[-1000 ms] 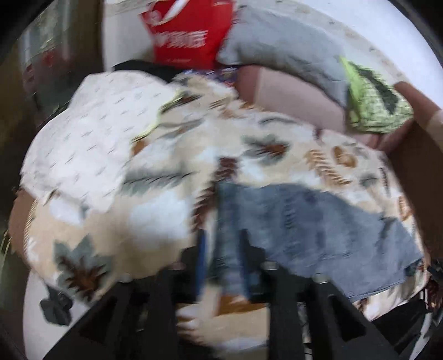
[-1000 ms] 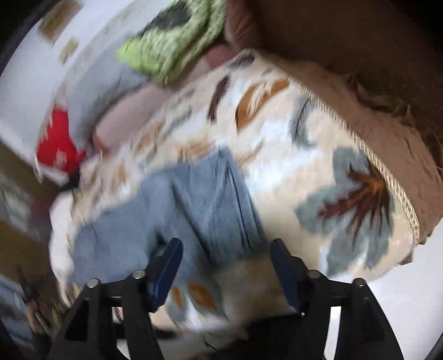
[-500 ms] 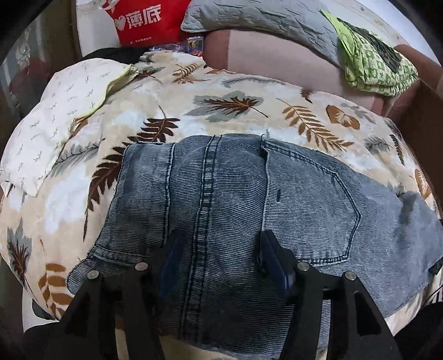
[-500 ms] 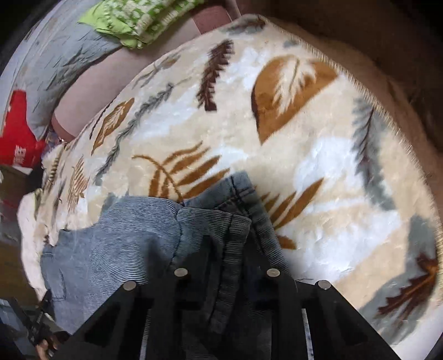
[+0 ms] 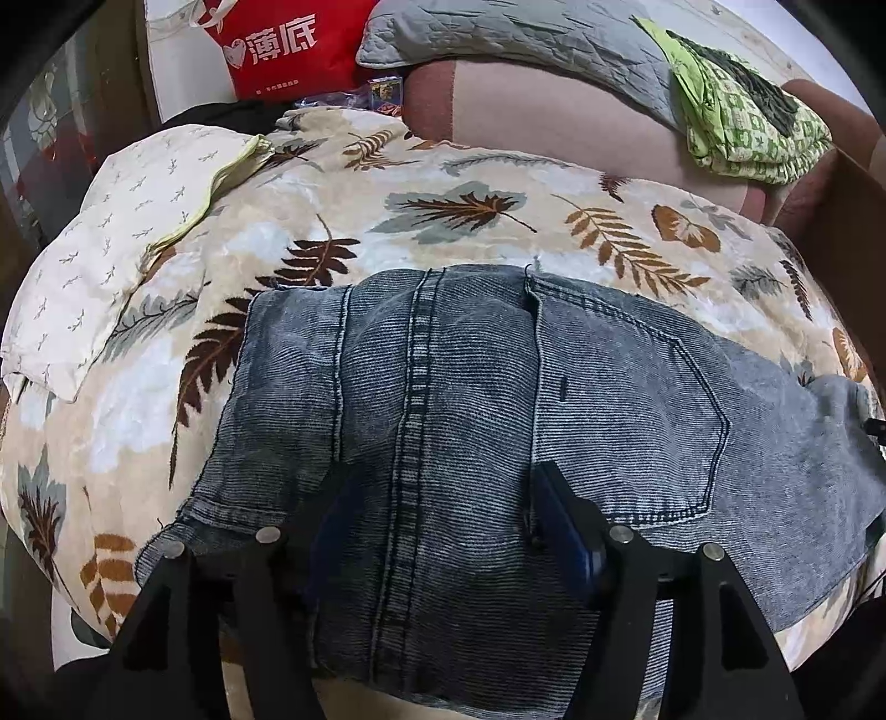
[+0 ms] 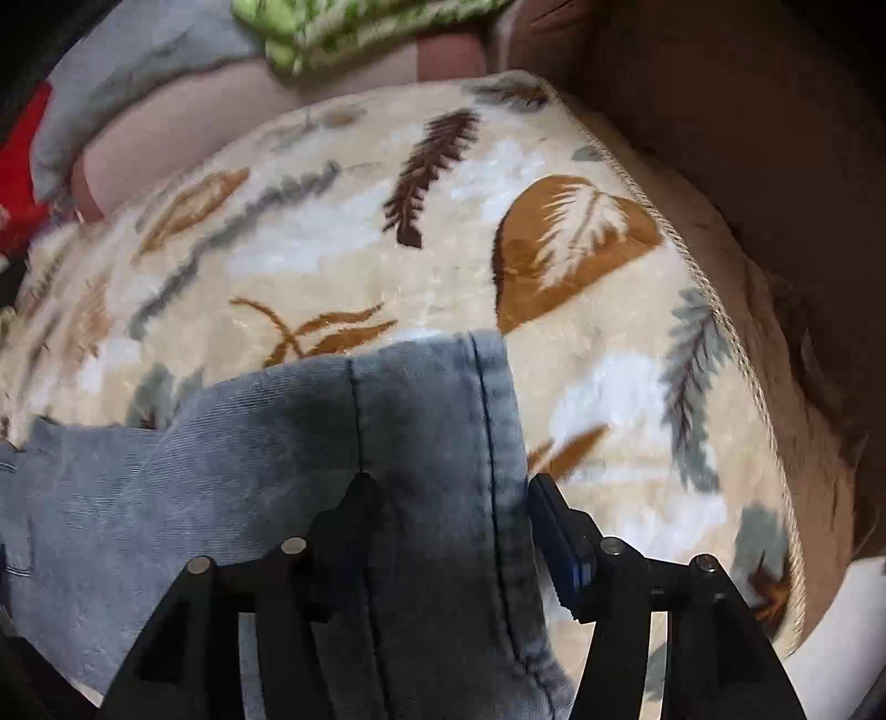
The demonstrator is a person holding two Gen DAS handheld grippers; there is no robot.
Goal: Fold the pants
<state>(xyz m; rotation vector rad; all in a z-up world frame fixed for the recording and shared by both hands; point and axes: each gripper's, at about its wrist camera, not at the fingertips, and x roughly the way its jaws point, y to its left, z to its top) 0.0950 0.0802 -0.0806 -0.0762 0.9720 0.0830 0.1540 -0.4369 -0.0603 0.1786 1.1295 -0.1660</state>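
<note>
Folded denim jeans (image 5: 498, 399) lie mid-frame on the leaf-print blanket (image 5: 470, 210); left gripper (image 5: 437, 531) and right gripper (image 6: 448, 526) jaws are opening, releasing denim, and should lift clear without dragging the fold.

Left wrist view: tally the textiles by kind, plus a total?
Jeans: 1
Leaf-print blanket: 1
White patterned cloth: 1
Grey quilted pillow: 1
Green patterned cloth: 1
Red bag: 1
Total: 6
</note>
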